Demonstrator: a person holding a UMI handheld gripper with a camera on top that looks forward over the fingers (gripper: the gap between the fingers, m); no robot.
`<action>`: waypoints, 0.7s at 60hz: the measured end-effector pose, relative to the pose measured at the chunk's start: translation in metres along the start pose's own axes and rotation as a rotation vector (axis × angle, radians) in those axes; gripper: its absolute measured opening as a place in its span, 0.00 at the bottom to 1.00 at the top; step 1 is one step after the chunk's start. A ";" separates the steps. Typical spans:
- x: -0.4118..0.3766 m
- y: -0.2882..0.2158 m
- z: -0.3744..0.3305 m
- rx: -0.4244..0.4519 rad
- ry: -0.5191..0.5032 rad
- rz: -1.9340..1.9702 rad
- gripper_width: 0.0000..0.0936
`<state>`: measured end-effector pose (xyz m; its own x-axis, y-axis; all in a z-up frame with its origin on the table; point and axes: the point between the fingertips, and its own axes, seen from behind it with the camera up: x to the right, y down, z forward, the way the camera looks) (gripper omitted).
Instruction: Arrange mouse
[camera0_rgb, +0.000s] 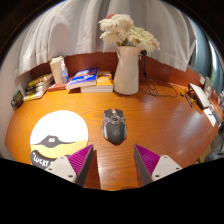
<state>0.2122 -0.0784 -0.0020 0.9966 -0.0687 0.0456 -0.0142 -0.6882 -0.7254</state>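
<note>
A dark grey computer mouse (114, 125) lies on the wooden desk (160, 120), just ahead of my fingers and a little left of the middle of the gap. A round mouse mat (58, 138) with a cream and black and yellow print lies to the left of the mouse, close to my left finger. My gripper (113, 160) is open and empty, its magenta pads (80, 158) spread wide, with bare wood between them. The mouse is on the wood, not on the mat.
A white vase (127, 68) with pale flowers stands behind the mouse. A stack of books (87, 80) lies left of the vase, more books (38, 86) at the far left. Small items (200, 95) sit at the desk's right edge. A pale curtain hangs behind.
</note>
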 end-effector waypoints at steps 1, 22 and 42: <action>-0.002 0.000 0.009 0.007 -0.002 0.005 0.87; 0.003 -0.059 0.081 -0.016 -0.044 0.041 0.66; 0.003 -0.069 0.089 -0.042 -0.013 0.029 0.42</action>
<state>0.2235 0.0334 -0.0133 0.9966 -0.0802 0.0160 -0.0464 -0.7155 -0.6971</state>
